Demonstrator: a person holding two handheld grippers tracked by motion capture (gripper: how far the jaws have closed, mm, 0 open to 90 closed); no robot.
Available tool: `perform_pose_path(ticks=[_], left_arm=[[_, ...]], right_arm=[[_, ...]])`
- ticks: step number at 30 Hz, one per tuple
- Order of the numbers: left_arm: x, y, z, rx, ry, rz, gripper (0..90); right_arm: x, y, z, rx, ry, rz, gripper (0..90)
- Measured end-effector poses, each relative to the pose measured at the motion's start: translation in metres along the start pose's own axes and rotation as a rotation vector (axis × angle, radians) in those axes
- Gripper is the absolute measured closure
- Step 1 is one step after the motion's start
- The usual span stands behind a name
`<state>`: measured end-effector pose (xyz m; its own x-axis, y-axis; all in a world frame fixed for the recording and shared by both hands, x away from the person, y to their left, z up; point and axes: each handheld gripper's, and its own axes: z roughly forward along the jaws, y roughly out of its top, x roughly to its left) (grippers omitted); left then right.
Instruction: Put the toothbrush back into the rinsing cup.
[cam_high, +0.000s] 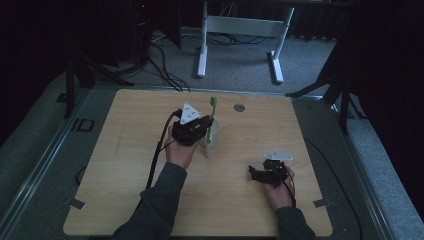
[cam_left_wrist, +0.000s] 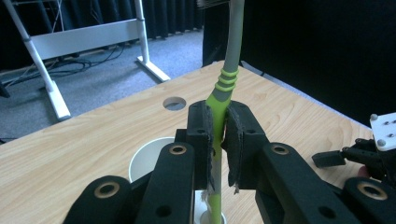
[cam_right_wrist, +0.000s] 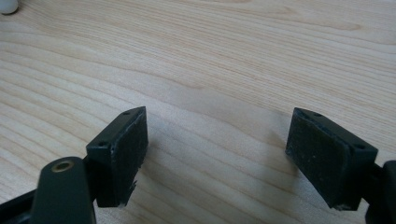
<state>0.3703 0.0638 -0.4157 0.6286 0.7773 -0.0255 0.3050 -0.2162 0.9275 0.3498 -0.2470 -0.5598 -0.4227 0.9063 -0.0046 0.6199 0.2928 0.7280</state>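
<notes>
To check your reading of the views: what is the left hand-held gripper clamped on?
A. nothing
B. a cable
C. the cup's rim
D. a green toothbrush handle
D: its pads pinch the toothbrush upright above the white cup.

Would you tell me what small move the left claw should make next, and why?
Probably open. The left claw is shut on the toothbrush, which stands upright with its lower end already inside the white cup, so letting go seems reasonable.
</notes>
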Motion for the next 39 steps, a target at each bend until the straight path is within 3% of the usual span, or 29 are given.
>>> perform_pose_path(ticks=[8, 39], left_arm=[[-0.002, -0.002, 0.003, 0.012, -0.001, 0.016, 80.7], [-0.002, -0.018, 0.009, 0.053, -0.007, -0.002, 80.2]], right_arm=[[0.000, 0.000, 0.000, 0.000, 0.000, 0.000, 20.3], [0.000, 0.000, 0.000, 0.000, 0.000, 0.000, 20.3]])
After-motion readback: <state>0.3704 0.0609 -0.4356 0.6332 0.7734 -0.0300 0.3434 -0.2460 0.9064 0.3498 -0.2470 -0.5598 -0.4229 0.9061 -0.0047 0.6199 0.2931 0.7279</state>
